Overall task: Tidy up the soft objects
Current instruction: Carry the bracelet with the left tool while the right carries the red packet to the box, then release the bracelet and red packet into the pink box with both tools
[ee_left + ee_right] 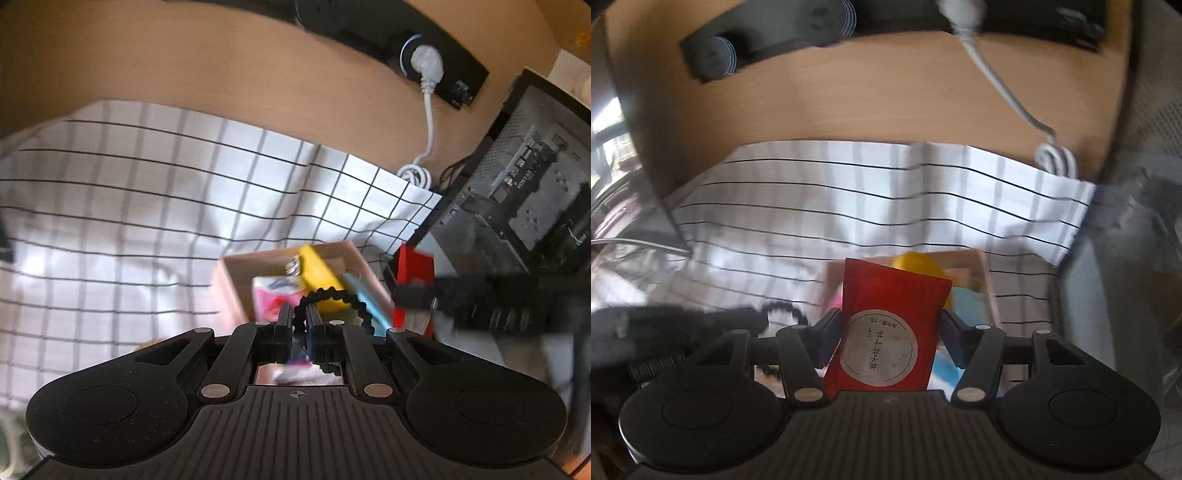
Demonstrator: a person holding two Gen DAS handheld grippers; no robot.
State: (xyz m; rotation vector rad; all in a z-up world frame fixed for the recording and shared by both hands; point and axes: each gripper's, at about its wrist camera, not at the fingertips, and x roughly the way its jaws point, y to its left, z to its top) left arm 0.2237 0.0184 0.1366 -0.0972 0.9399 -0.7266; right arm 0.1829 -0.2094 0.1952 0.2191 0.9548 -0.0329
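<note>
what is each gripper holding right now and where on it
The left gripper is shut on a black hair tie, pinching one side of the loop. The right gripper holds a red packet by its two side edges.

Your soft objects: a black hair tie, a red packet, and the box's contents.

You have the black beaded hair tie [330, 300] looped upright between closed fingers; the red packet [892, 325], round silver label facing you, stands upright. Below, the open wooden box [236, 291] holds a yellow sponge [320, 277], pink-and-white pack [273, 297] and light-blue item [364, 295].
</note>
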